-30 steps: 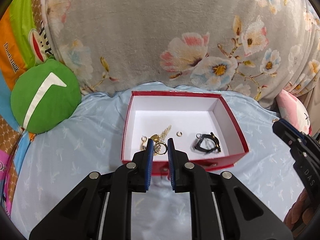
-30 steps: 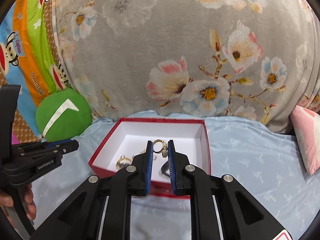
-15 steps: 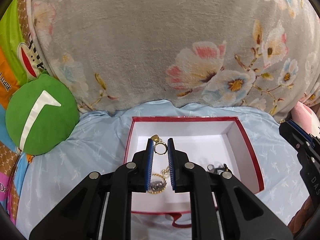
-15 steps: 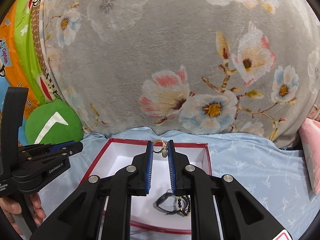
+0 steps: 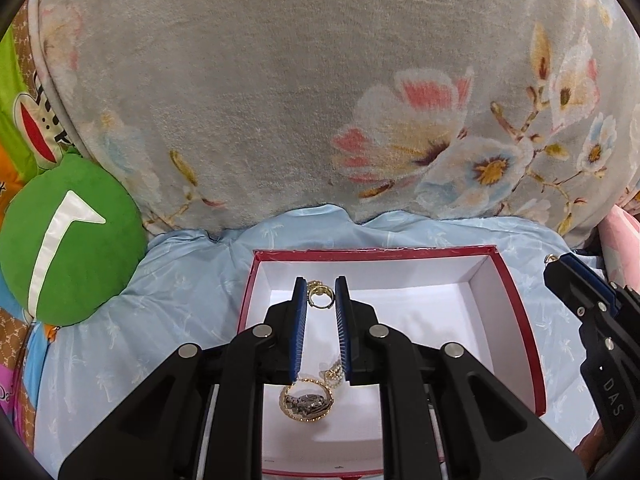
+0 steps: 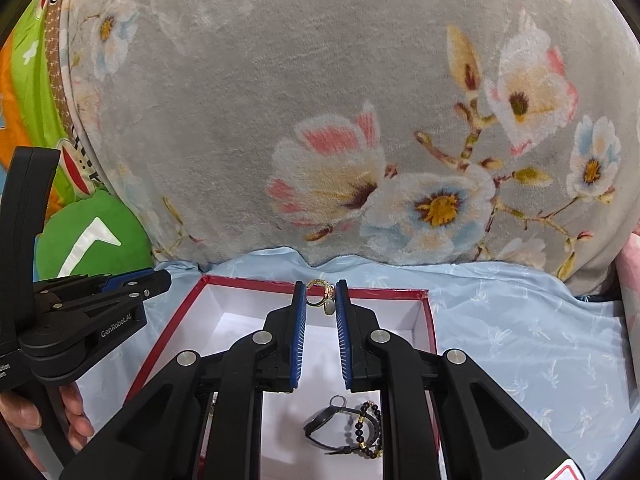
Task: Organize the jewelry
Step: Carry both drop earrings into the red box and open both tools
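Currently both grippers are hovering over the red cardboard box with white lining (image 5: 516, 312), each pinching a small gold piece.
Largest first: box is sitting on the pale blue bedsheet (image 5: 192, 288), against the grey floral plush blanket (image 5: 280, 100). Black beaded bracelet (image 6: 362, 430) and round gold pendant (image 5: 307, 402) are already lying inside; judging by that, sorting is partly done, two pieces left to drop. Left gripper (image 5: 321, 300) is clamping a gold ring (image 5: 320, 295), angled down over the box's left half. Right gripper (image 6: 321, 300) is gripping a gold ring with pale charm (image 6: 320, 295) above the far rim.
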Demonstrator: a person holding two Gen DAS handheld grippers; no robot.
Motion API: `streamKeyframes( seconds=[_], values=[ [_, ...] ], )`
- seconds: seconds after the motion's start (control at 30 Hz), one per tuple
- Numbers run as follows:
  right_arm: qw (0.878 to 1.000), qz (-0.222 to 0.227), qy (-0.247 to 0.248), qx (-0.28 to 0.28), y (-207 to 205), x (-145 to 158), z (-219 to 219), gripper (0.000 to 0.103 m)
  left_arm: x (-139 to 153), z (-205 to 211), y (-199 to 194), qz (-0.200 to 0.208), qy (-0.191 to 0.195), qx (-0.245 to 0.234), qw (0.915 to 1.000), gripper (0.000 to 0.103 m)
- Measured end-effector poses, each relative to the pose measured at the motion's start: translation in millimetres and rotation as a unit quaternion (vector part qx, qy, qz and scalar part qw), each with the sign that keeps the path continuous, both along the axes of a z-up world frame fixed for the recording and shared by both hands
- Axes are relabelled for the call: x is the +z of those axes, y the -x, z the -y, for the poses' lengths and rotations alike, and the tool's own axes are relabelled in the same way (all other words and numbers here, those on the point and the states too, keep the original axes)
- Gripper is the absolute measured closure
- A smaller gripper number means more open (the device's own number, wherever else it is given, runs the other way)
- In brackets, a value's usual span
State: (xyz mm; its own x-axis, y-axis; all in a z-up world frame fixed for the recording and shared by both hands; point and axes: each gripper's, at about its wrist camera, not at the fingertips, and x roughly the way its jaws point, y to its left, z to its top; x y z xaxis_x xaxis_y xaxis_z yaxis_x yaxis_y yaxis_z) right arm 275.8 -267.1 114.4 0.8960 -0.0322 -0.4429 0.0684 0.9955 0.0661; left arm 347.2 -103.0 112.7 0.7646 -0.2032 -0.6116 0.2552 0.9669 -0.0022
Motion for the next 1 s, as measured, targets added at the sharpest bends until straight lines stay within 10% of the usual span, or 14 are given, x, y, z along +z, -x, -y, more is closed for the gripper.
streamKeyframes(
  seconds=[1.0],
  values=[
    [1.000,-0.027,-0.004,-0.009,-38.6,-32.6,6.8,0.090,-28.1,12.8,-35.7,-0.027,-0.012,0.007,0.9995,0.089]
  ],
)
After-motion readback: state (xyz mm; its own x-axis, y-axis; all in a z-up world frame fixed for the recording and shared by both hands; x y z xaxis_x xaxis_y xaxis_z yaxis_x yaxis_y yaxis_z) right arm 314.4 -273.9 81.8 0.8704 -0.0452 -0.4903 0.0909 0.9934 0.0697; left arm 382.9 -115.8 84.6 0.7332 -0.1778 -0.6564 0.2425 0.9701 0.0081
